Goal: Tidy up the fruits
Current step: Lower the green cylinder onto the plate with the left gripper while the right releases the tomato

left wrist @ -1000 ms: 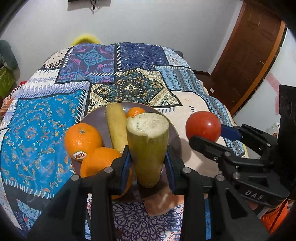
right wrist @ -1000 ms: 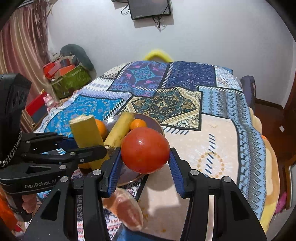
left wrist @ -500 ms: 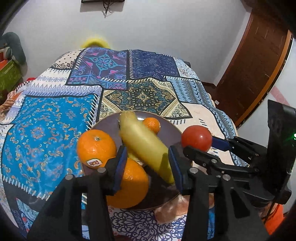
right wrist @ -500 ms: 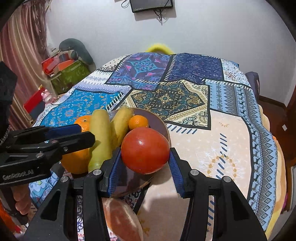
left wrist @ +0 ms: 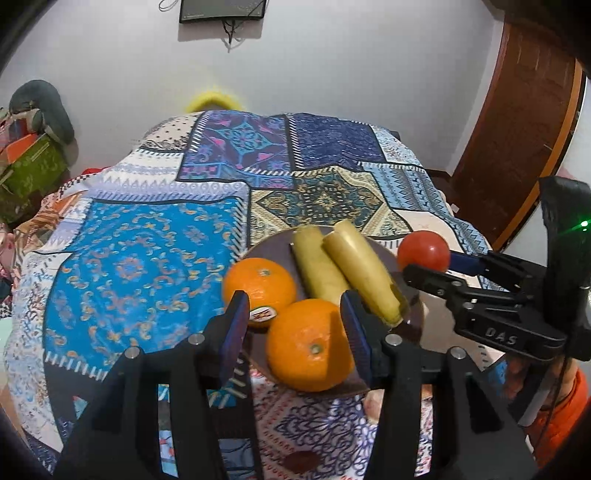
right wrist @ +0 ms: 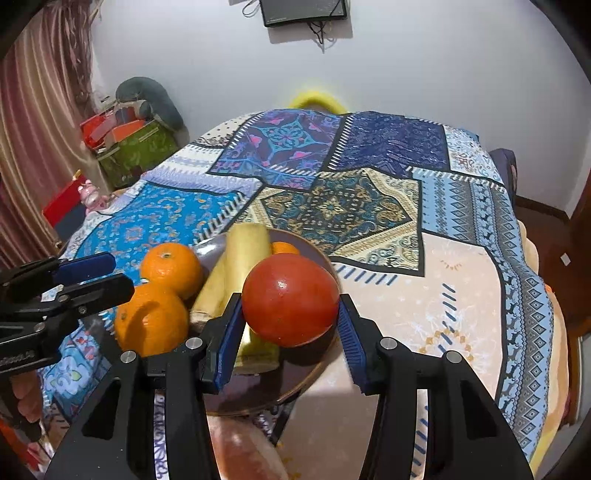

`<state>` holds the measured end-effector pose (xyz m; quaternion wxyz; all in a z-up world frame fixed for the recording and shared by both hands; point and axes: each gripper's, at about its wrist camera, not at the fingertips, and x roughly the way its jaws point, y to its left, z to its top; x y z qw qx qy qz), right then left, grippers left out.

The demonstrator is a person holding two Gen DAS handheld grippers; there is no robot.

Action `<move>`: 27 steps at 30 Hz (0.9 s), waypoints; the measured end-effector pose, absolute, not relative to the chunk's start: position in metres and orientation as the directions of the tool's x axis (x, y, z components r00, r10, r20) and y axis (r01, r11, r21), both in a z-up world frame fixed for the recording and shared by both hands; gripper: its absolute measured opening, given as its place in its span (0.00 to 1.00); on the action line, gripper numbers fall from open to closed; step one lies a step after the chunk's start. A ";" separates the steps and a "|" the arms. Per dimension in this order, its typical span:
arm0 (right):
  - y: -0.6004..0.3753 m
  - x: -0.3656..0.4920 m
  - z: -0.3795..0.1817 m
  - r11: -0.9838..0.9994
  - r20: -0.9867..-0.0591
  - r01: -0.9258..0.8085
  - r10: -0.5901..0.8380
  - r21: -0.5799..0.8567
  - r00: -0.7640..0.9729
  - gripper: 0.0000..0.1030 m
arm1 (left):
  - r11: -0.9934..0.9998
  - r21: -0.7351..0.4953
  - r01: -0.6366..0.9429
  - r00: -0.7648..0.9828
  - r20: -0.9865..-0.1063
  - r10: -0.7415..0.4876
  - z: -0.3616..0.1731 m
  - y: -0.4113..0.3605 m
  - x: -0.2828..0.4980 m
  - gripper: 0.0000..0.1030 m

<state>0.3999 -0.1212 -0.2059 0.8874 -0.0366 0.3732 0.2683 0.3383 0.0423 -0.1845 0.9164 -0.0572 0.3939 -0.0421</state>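
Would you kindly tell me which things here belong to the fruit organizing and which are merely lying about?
Part of the job: tomato, two oranges, small orange, two yellow-green pieces, brown plate.

Lying about: patchwork blanket, wall screen, green box, door.
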 end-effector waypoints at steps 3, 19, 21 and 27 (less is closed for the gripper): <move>-0.114 0.393 -0.201 0.841 -0.673 -0.523 0.468 0.140 0.572 0.45 | 0.990 -0.137 0.024 0.685 -0.719 -0.116 -0.186 0.049 0.333 0.49; -0.085 0.371 -0.218 0.800 -0.723 -0.584 0.484 0.136 0.494 0.47 | 0.993 -0.115 0.002 0.679 -0.729 -0.085 -0.188 0.068 0.312 0.52; -0.086 0.371 -0.218 0.797 -0.724 -0.586 0.488 0.143 0.487 0.50 | 0.993 -0.115 0.001 0.676 -0.732 -0.086 -0.189 0.067 0.309 0.52; -0.092 0.365 -0.214 0.805 -0.721 -0.579 0.478 0.130 0.502 0.56 | 0.994 -0.113 0.000 0.673 -0.735 -0.084 -0.186 0.065 0.302 0.52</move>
